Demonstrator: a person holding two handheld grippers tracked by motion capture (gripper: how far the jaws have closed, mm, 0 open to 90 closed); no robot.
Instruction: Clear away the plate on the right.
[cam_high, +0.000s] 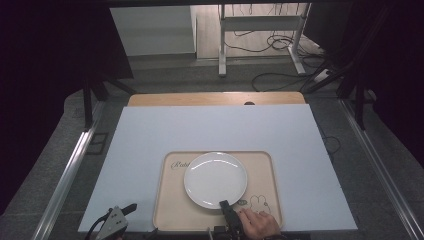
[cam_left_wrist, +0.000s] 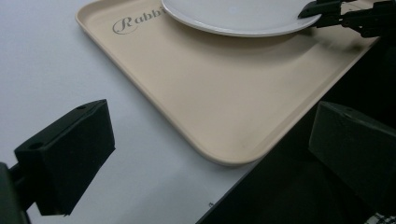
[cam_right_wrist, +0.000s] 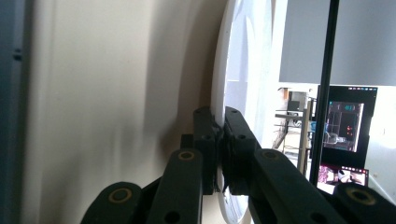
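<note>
A round white plate lies on a beige tray printed with a rabbit and lettering, near the front of the table. My right gripper comes in from below with a hand behind it, shut on the plate's near rim. In the right gripper view the black jaws pinch the rim of the plate from both sides, the tray beside it. My left gripper rests at the table's front left. Its jaws stand wide open and hold nothing, over the tray's near corner.
A pale blue-white board covers the table, with a wooden strip at its far edge. Metal rails run along both sides. A stand and cables lie on the floor beyond.
</note>
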